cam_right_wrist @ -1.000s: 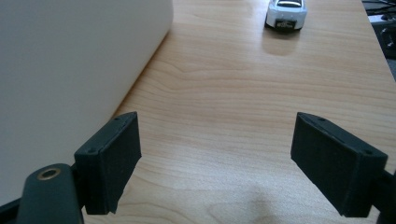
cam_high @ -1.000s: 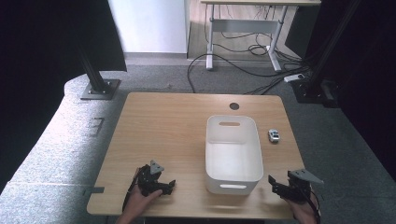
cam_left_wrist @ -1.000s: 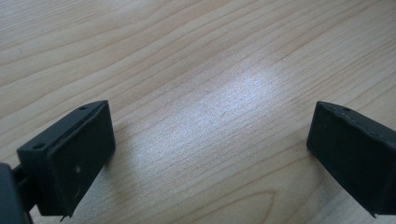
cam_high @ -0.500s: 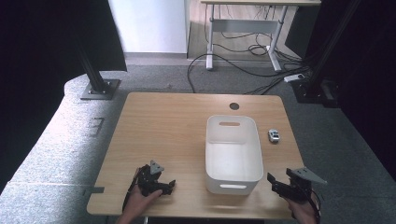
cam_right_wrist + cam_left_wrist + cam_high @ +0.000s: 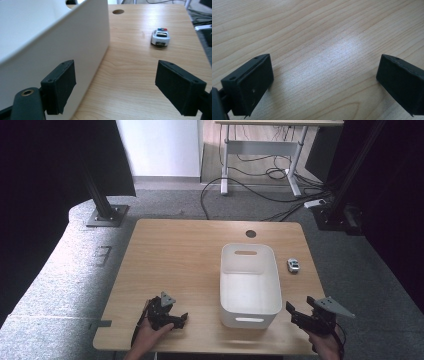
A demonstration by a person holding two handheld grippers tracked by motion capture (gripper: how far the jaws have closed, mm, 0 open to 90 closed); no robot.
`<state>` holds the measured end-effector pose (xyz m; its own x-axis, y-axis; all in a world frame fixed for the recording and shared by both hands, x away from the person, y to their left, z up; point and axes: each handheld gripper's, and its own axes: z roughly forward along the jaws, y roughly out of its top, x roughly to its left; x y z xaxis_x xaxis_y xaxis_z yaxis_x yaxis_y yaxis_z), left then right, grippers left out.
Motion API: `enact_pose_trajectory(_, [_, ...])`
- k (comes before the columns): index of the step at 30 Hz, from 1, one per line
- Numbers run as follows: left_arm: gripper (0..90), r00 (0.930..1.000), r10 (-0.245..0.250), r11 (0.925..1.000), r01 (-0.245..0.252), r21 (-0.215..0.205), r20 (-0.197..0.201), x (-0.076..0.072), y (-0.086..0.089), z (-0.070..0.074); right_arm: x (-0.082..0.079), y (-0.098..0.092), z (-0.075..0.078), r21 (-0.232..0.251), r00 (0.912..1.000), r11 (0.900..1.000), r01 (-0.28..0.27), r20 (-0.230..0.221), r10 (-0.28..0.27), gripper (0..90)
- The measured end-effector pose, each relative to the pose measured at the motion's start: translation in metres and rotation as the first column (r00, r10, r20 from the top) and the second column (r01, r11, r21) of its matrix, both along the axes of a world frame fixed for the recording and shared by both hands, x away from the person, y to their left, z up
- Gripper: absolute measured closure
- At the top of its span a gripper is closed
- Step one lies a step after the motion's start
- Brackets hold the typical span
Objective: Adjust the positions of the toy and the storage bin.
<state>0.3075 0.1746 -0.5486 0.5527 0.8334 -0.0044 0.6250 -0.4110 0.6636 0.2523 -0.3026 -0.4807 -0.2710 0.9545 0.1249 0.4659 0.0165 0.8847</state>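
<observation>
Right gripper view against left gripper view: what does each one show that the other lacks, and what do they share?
The right gripper view has the white bin close on its left, a toy police car farther ahead on the wood, and the table's round cable hole. The left gripper view has a soft patch of glare on bare wood grain between its jaws. Both show the wooden tabletop and a pair of black jaws spread wide with nothing between them.

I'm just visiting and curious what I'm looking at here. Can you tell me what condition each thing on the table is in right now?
Left gripper: open, nothing between its jaws, low over bare wood.
Right gripper: open, holding nothing, beside the bin's wall.
White bin: upright, empty as far as the high view shows.
Toy police car: on its wheels, on the table right of the bin, untouched.
Table: wooden, a round hole near its far edge.
</observation>
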Motion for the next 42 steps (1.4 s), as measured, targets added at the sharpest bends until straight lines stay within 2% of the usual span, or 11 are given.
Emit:
enact_pose_trajectory(2, [0.9, 1.0000, 0.000, 1.0000, 0.000, 0.000, 0.000, 0.000, 0.000, 0.000, 0.000, 0.000, 0.004, 0.024, 0.9999, 1.000, -0.011, 0.001, 0.011, 16.1])
enact_pose_trajectory(6, [0.9, 1.0000, 0.000, 1.0000, 0.000, 0.000, 0.000, 0.000, 0.000, 0.000, 0.000, 0.001, 0.009, 0.030, 0.9999, 0.999, -0.012, 0.012, 0.011, 16.1])
enact_pose_trajectory(14, [0.9, 1.0000, -0.001, 1.0000, 0.001, 0.001, 0.000, 0.000, 0.000, 0.000, -0.002, 0.001, 0.022, 0.021, 0.9989, 1.000, -0.008, 0.045, 0.008, 16.1])
enact_pose_trajectory(27, [0.9, 1.0000, -0.001, 1.0000, 0.001, 0.001, 0.000, 0.000, 0.000, 0.000, -0.002, 0.004, 0.032, 0.027, 0.9984, 1.000, -0.007, 0.056, 0.005, 16.1])
enact_pose_trajectory(37, [0.9, 1.0000, -0.001, 1.0000, 0.001, 0.000, 0.000, 0.000, 0.000, 0.000, 0.004, 0.014, 0.042, 0.025, 0.9965, 0.999, -0.022, 0.082, 0.019, 16.1])
enact_pose_trajectory(42, [0.9, 1.0000, -0.001, 1.0000, 0.001, 0.000, 0.000, 0.000, 0.000, 0.000, 0.008, 0.018, 0.045, 0.022, 0.9966, 0.999, -0.024, 0.080, 0.022, 16.3])
